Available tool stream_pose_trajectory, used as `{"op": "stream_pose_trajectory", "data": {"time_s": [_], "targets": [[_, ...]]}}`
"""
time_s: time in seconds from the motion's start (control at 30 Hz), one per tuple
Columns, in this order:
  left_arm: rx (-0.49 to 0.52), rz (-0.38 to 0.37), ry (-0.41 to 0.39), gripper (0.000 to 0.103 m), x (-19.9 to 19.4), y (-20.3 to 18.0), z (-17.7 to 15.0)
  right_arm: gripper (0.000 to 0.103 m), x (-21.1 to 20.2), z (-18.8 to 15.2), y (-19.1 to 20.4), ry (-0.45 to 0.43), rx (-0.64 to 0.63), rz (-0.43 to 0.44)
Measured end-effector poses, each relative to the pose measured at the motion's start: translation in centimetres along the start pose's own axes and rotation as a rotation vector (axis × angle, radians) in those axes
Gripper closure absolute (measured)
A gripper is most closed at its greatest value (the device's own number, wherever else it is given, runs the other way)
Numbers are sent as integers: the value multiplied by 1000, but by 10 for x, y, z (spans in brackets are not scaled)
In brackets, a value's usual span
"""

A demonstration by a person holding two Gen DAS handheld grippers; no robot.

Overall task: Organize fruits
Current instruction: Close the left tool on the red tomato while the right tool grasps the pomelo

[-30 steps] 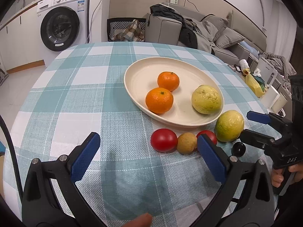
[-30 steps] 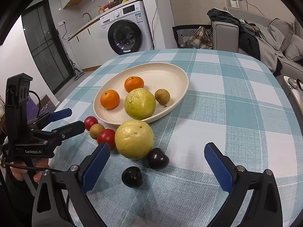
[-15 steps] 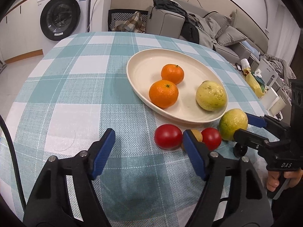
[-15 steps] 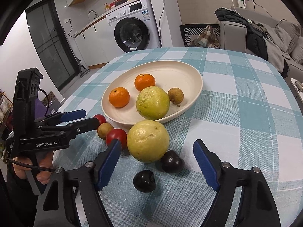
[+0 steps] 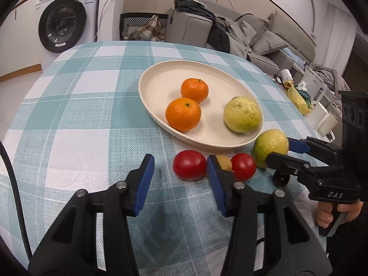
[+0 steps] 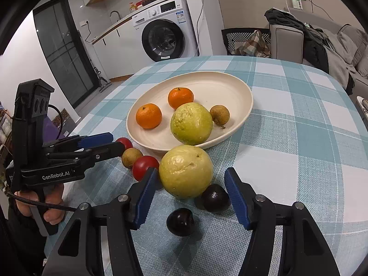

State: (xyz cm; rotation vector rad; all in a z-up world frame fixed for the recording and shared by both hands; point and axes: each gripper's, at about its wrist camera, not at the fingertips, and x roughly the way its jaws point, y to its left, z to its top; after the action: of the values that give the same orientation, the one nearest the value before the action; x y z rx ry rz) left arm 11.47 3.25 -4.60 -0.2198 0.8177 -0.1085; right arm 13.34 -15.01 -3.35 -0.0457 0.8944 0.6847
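- Both grippers' fingers have just been closing from wide open, while the hands have hardly shifted over the teal-and-white checked desk (image 5: 76, 119).
- Left gripper (image 5: 180, 179): its blue-padded fingers (image 5: 145, 179) stand narrowed but apart, touching nothing; the nearest round red tomato (image 5: 189, 164) lies just beyond the tips, between their lines.
- A small tan-brown round fruit (image 5: 224, 162) is partly hidden behind the left gripper's right finger, and a second red tomato (image 5: 243, 166) sits just beside it.
- A cream oval ceramic plate (image 6: 230, 85) behind this row holds two orange mandarins (image 6: 148, 115), one large yellow-green guava (image 6: 191, 123) and another small tan-brown fruit (image 6: 219, 114).
- A second yellow-green guava (image 6: 185, 171) rests on the desk against the plate's near rim, touching the second tomato.
- Right gripper (image 6: 191, 191): its blue-padded fingers (image 6: 237, 195) flank this desk guava, half-closed and not pressing on it; the left pad is close to its side, the right pad stands clear.
- Two dark purple round fruits (image 6: 181, 222) lie near the guava, between the right gripper's fingers.
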Motion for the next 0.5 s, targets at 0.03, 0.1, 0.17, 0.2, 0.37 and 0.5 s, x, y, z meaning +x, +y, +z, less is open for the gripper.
{"op": "stream_pose_trajectory", "data": {"time_s": [0.03,0.1,0.17,0.2,0.37,0.5], "targets": [[5,-10,0,70,0,-1,0,43,0,0,0,-1,1,1],[15,-21,-1,75,-1,-3,-1,44,0,0,0,-3,4,5],[20,-26,-1,76,-2,-5,-2,44,0,0,-1,-3,6,7],[20,-27,-1,76,-2,-5,-2,44,0,1,-1,-3,5,7],[26,-17,-2,77,-3,-5,-2,44,0,1,-1,-3,7,9],[14,2,-6,77,-5,2,-1,44,0,1,-1,-3,6,7]]}}
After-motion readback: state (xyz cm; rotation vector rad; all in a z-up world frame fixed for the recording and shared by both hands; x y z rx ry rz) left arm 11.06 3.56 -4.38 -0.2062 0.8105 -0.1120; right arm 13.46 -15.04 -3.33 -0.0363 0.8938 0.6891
